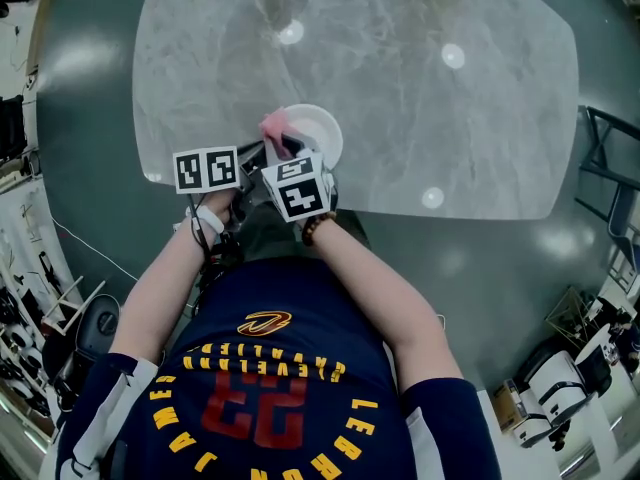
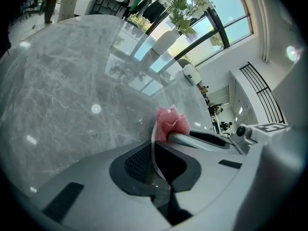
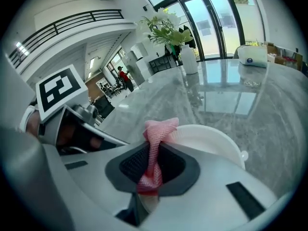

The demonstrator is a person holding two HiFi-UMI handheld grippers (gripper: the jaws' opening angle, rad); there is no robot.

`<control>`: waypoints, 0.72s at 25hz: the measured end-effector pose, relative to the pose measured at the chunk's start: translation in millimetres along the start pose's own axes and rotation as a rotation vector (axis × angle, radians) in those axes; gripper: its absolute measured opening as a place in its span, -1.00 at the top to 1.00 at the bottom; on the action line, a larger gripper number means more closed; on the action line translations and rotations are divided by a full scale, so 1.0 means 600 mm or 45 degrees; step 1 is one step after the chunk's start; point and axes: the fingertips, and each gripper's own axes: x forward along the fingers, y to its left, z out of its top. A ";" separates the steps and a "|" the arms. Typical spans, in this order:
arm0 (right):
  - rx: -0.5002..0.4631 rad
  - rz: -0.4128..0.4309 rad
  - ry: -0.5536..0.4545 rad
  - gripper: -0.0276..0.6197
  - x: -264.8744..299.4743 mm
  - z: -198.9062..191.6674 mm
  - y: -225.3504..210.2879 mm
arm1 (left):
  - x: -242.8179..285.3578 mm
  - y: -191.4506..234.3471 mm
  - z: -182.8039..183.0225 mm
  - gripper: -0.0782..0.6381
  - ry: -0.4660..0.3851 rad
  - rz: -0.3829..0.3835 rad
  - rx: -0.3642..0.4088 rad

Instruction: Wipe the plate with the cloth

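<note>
Both tools are clamping: the left gripper [image 2: 155,158] is pinching the plate [image 3: 211,141] by its rim over the table's [image 1: 450,128] near edge, and the right gripper [image 3: 154,165] is squeezing the cloth [image 3: 156,134] beside it. I'd be holding the plate steady and sweeping gently across.

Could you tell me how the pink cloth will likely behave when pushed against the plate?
Probably floppy: the pink cloth bunches loosely above the right gripper. Its open mesh likely grips, not slides, on the plate.

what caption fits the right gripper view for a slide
Right gripper shut on a pink cloth, white plate just behind it, over a marble table.
</note>
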 end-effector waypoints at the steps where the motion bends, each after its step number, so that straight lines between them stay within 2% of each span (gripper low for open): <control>1: -0.008 -0.002 0.008 0.79 0.001 -0.003 0.000 | 0.000 0.000 -0.001 0.71 -0.003 -0.001 -0.006; 7: 0.020 -0.040 0.035 0.79 -0.009 -0.022 -0.029 | -0.003 0.000 0.001 0.71 -0.010 -0.015 -0.027; 12: 0.095 -0.127 -0.025 0.79 -0.043 -0.025 -0.083 | -0.008 0.004 -0.002 0.71 -0.012 -0.015 -0.038; 18: 0.132 -0.190 -0.033 0.79 -0.081 -0.045 -0.138 | -0.007 0.008 -0.001 0.71 -0.006 -0.005 -0.031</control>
